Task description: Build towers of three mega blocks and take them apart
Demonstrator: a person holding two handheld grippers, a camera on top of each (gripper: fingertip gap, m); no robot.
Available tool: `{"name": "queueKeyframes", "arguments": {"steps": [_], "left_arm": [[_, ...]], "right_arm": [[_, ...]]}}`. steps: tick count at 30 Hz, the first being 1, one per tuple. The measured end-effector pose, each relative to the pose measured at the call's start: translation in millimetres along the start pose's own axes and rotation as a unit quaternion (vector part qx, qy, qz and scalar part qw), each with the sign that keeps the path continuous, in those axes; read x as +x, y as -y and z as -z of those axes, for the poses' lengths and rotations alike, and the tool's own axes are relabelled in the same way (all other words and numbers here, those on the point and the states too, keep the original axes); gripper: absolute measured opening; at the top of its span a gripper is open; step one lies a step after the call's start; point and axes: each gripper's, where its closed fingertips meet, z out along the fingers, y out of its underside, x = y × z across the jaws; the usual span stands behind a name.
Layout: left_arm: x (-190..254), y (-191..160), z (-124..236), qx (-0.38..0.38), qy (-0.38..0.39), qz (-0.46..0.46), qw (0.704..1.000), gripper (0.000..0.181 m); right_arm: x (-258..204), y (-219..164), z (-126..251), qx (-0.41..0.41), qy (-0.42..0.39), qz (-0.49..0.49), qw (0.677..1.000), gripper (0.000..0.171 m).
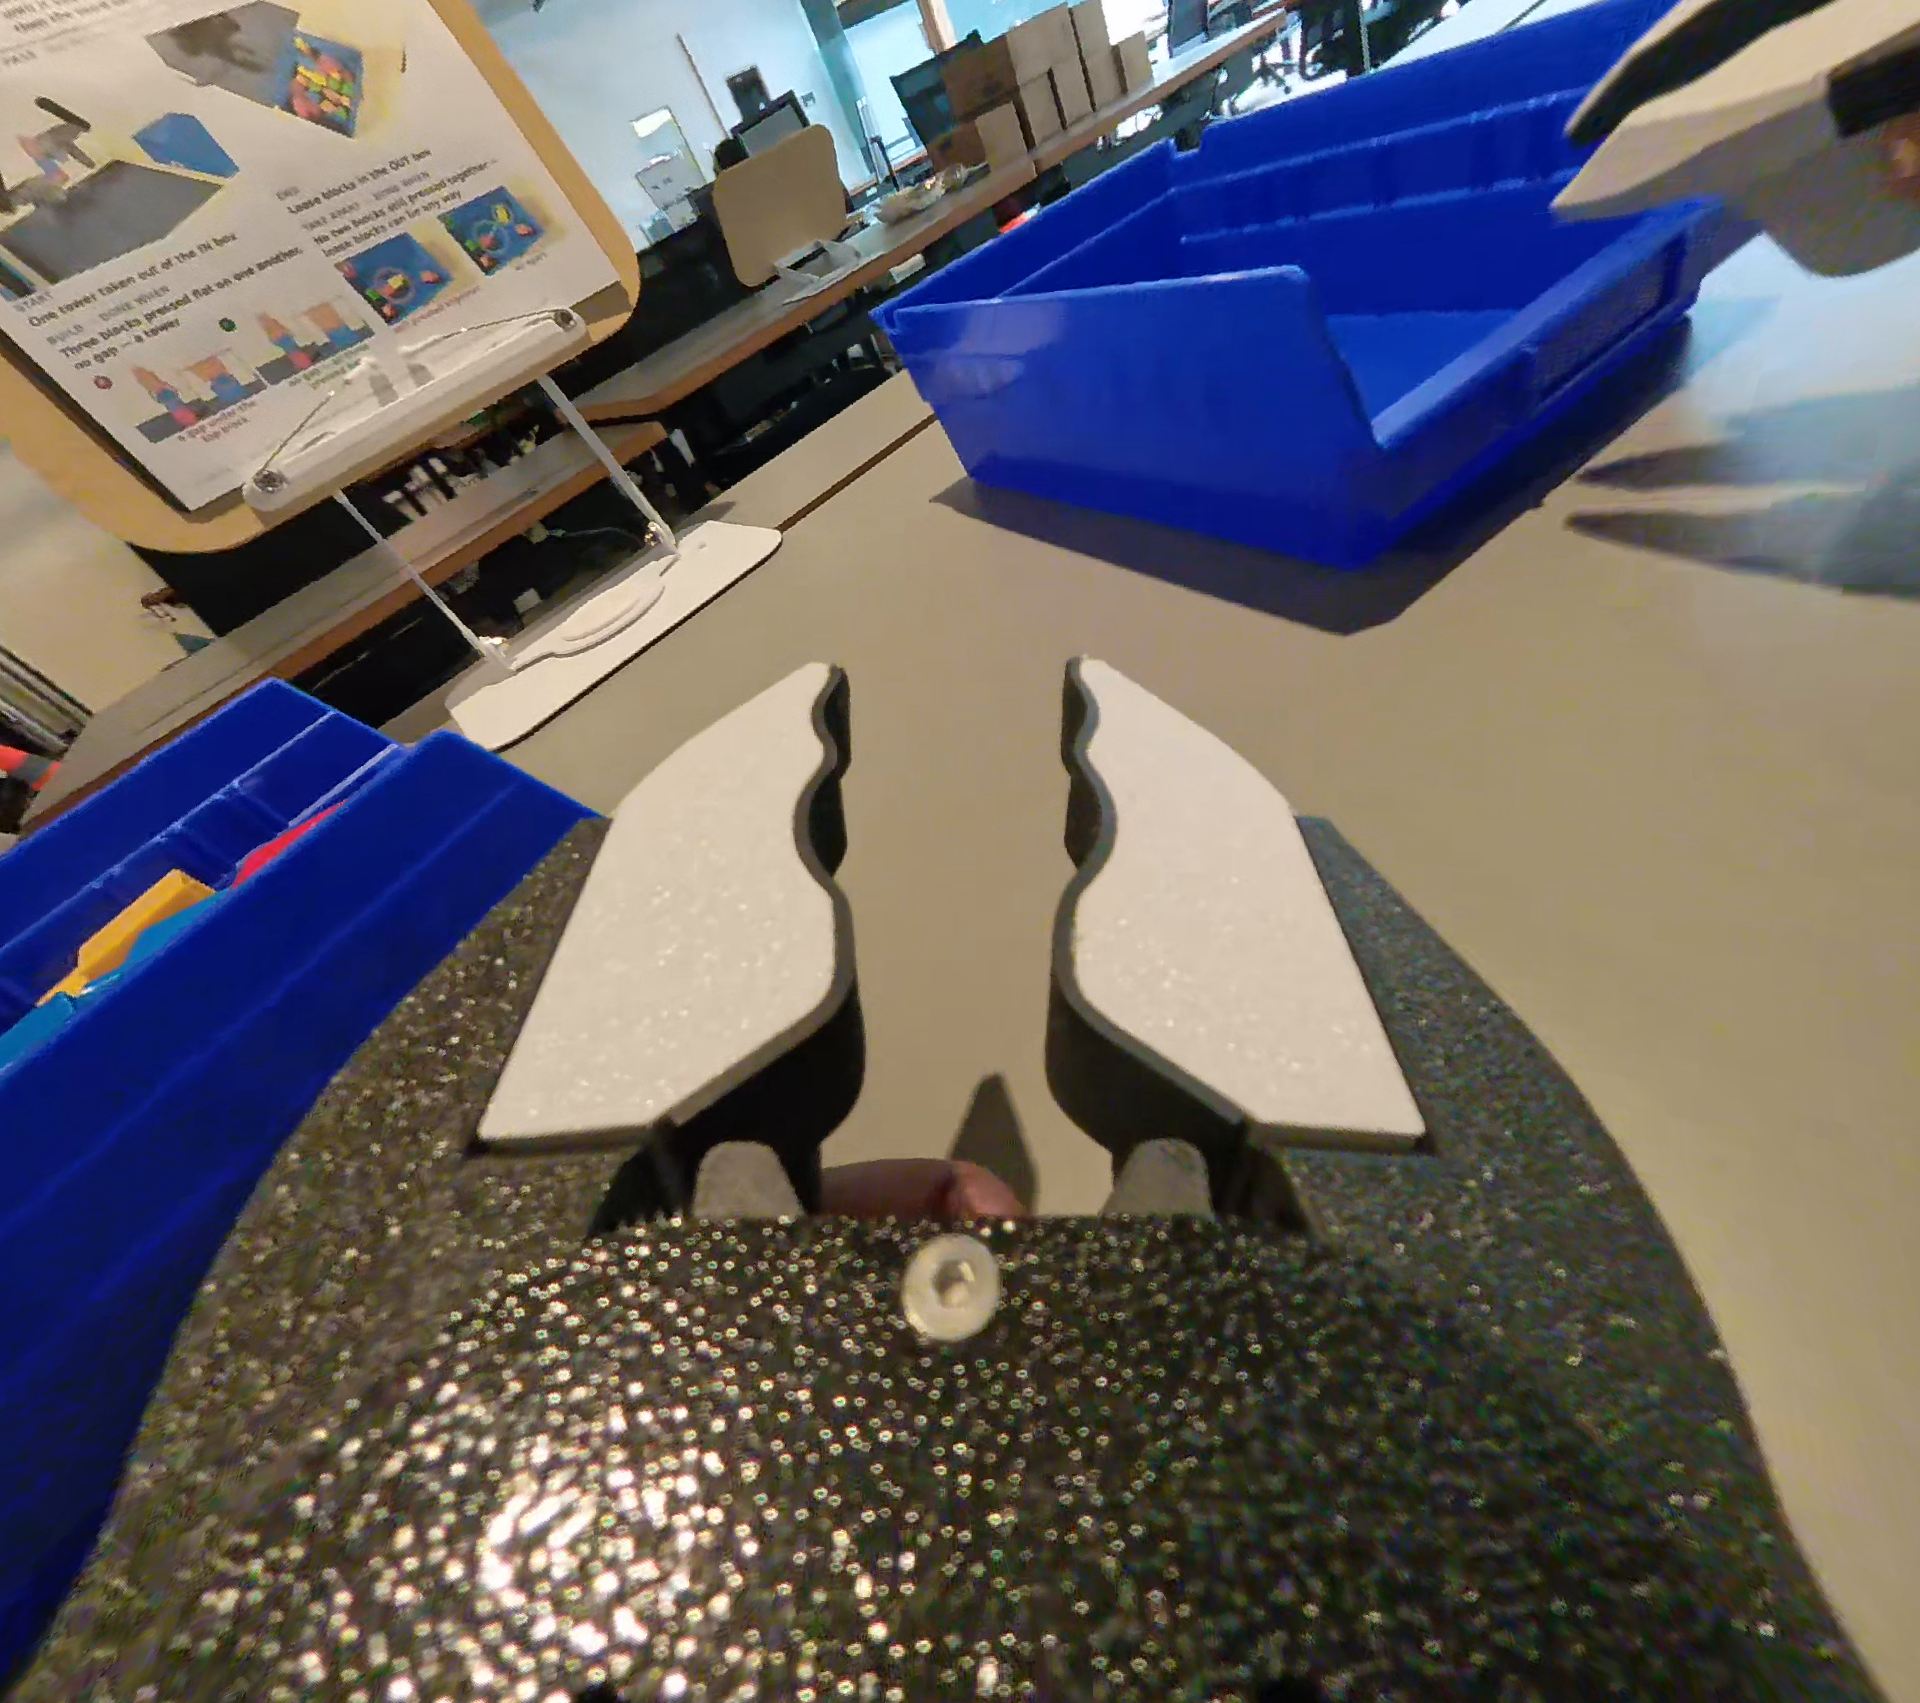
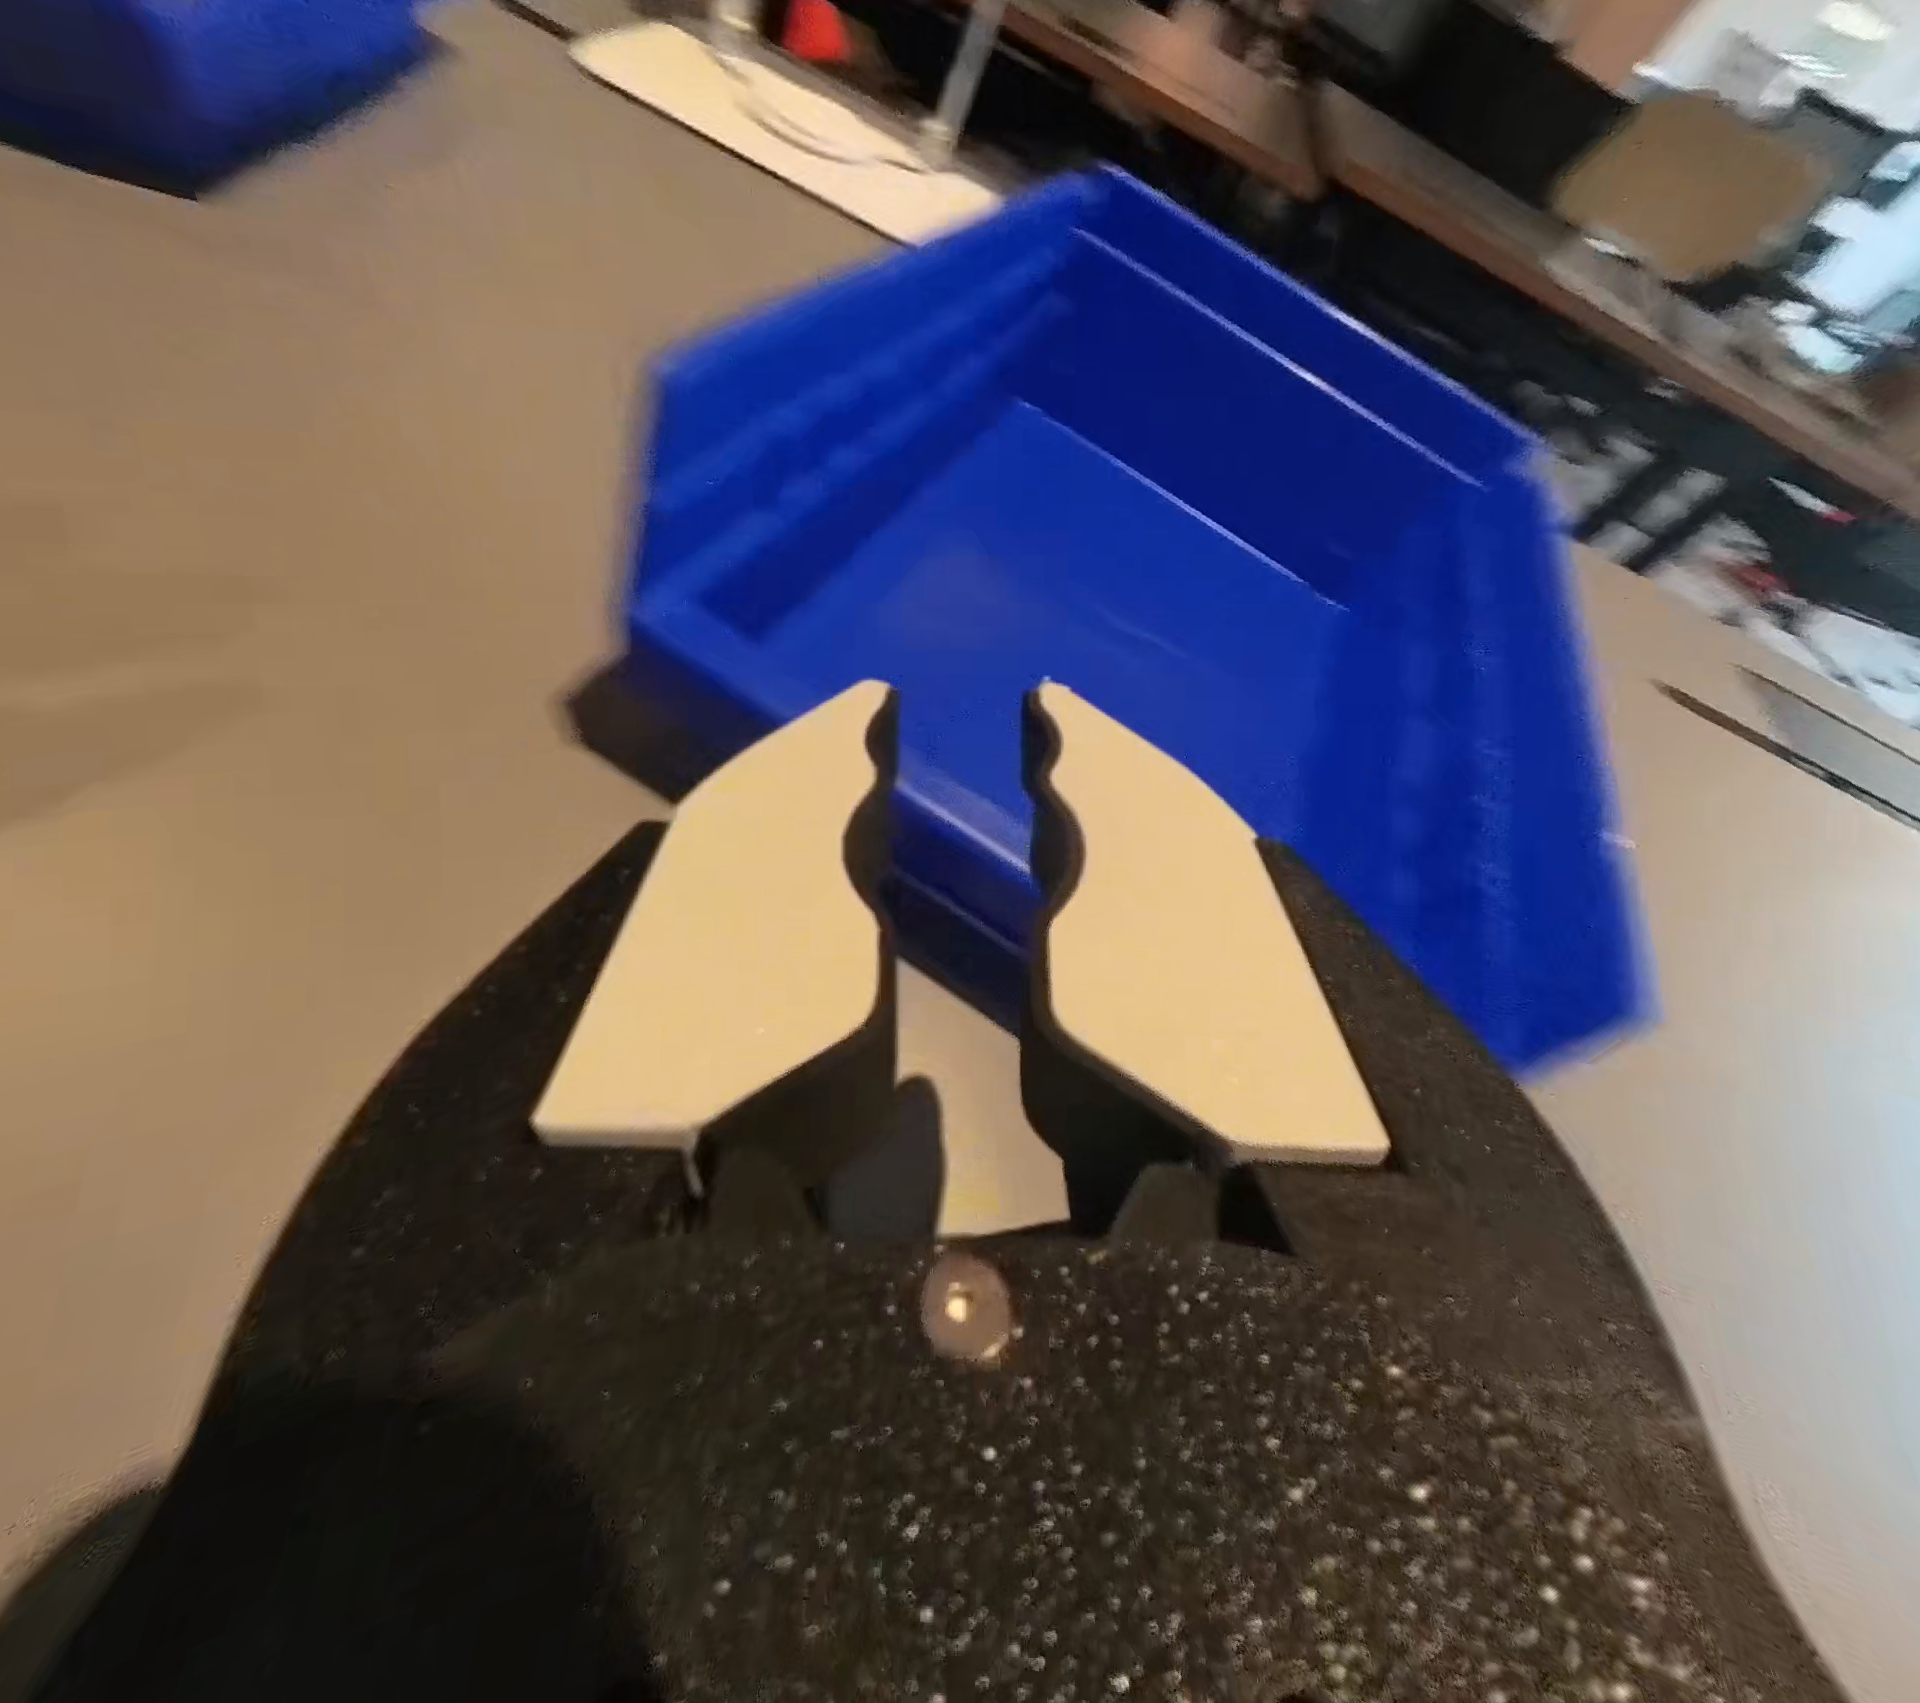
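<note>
**Colours and patterns at the workstation**

We record a plain grey table (image 1: 1299, 822). The far bin (image 2: 1475, 718) is solid blue inside and out. The near bin (image 1: 208, 978) is the same blue; the blocks (image 1: 145, 926) inside it show yellow, red and light blue. The left gripper (image 1: 956, 697) has pale grey fingers (image 1: 686, 926) edged in black on a black, glitter-speckled body. The right gripper (image 2: 958, 697) matches. The instruction board (image 1: 260, 147) is white with a tan border.

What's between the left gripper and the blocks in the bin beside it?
The near wall of the blue bin. The left gripper, open and empty, sits low over the table, and the blocks lie behind that wall to its left.
</note>
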Motion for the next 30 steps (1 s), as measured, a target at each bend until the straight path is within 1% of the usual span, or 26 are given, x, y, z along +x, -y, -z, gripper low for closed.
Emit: {"name": "queueKeyframes", "arguments": {"steps": [2, 4, 6, 9, 10, 11, 12, 13, 19, 22, 25, 30], "left_arm": [[1, 0, 0, 0.001, 0.001, -0.007, 1.000, 0.038], [2, 2, 2, 0.009, 0.003, -0.011, 1.000, 0.038], [1, 3, 4, 0.013, 0.005, -0.012, 1.000, 0.037], [-1, 3, 5, 0.015, 0.004, -0.001, 1.000, 0.037], [-2, 3, 5, 0.016, 0.004, 0.002, 1.000, 0.037], [-2, 4, 6, 0.017, 0.004, 0.004, 1.000, 0.037], [-2, 4, 6, 0.019, 0.004, 0.005, 1.000, 0.037], [-3, 4, 7, 0.020, 0.005, 0.005, 1.000, 0.037], [-4, 2, 5, 0.012, 0.007, 0.006, 1.000, 0.036], [-3, 2, 5, 0.011, 0.008, 0.000, 1.000, 0.036], [-2, 1, 4, 0.006, 0.008, -0.003, 1.000, 0.036], [-1, 0, 4, 0.005, 0.009, -0.010, 1.000, 0.035]], "right_arm": [[-32, 15, -9, 0.009, 0.032, 0.006, 0.999, 0.030], [-51, 31, -16, 0.018, 0.036, 0.011, 0.999, 0.041], [-57, 42, -24, 0.019, 0.019, 0.014, 1.000, 0.046], [-49, 33, -49, -0.024, -0.020, 0.035, 0.999, 0.051], [-46, 27, -57, -0.040, -0.022, 0.039, 0.998, 0.050], [-45, 20, -64, -0.052, -0.018, 0.042, 0.998, 0.041], [-43, 16, -68, -0.056, -0.010, 0.044, 0.997, 0.024], [-40, 13, -71, -0.056, -0.006, 0.040, 0.998, 0.019], [18, -7, -77, -0.091, -0.051, 0.029, 0.994, 0.008], [44, -17, -80, -0.098, -0.046, -0.008, 0.994, 0.005], [62, -23, -85, -0.098, -0.051, -0.027, 0.994, 0.005], [73, -25, -91, -0.096, -0.071, -0.039, 0.992, 0.005]]}}
